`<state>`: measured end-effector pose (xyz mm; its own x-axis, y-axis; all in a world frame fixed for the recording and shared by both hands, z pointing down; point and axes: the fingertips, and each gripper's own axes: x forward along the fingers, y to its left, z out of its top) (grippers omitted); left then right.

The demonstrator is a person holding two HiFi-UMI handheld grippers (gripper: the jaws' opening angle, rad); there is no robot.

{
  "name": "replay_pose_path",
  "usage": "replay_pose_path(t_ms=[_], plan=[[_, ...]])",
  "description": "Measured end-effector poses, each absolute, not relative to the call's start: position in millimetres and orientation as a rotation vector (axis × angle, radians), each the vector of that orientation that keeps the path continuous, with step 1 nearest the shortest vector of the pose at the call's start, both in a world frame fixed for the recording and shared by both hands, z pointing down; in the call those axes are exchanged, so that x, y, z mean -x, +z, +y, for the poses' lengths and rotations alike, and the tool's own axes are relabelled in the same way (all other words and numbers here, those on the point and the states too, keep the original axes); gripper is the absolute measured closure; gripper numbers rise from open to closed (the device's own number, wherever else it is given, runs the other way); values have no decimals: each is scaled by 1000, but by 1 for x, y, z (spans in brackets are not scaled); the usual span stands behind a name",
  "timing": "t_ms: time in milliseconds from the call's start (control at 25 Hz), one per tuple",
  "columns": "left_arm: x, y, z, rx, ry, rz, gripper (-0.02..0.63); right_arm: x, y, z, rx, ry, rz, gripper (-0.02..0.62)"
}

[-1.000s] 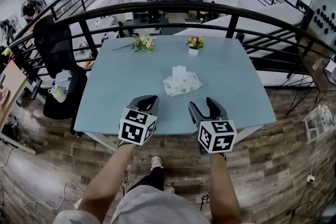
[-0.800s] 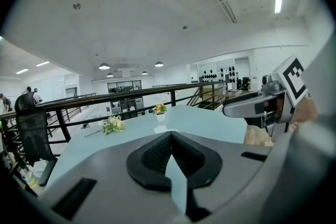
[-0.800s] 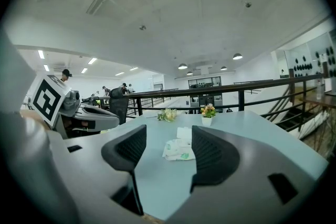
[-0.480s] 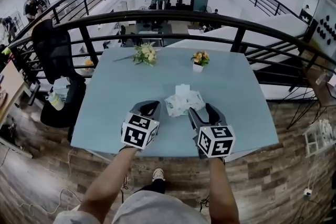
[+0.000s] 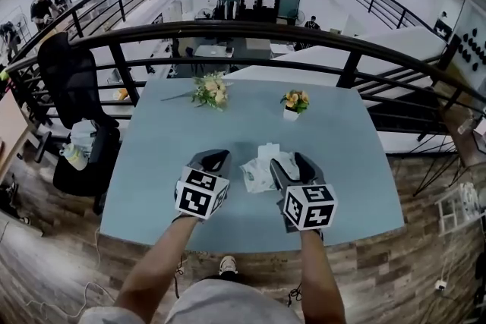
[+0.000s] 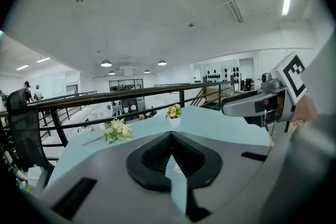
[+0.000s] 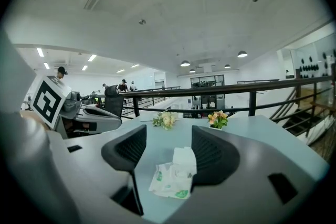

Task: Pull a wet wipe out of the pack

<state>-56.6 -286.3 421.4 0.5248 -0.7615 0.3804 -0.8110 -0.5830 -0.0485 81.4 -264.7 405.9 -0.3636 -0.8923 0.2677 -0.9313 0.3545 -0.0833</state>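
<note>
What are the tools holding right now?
Nothing. The right tool is open, the left tool is shut on nothing, and the pack lies on the table.

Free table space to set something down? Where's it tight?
Free: the left strip of the table, between the bouquet and the left gripper; also its right side, past the flower pot. Crowded: centre front, where the wipe pack lies by the right gripper.
</note>
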Motion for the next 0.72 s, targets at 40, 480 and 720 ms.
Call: replay_pose_path(t_ms=[40,480,720], plan=[[58,422,-292,-2622,553,-1360,612,-80,406,-270,-1660,330,-2434,344],[71,432,-340,-2615,550,-1335,612,-68,410,-320,-1672,333,-2413,344],[77,437,-358,-2610,539,-1332,612,-65,413,-337,-1680,333,-2398,344]])
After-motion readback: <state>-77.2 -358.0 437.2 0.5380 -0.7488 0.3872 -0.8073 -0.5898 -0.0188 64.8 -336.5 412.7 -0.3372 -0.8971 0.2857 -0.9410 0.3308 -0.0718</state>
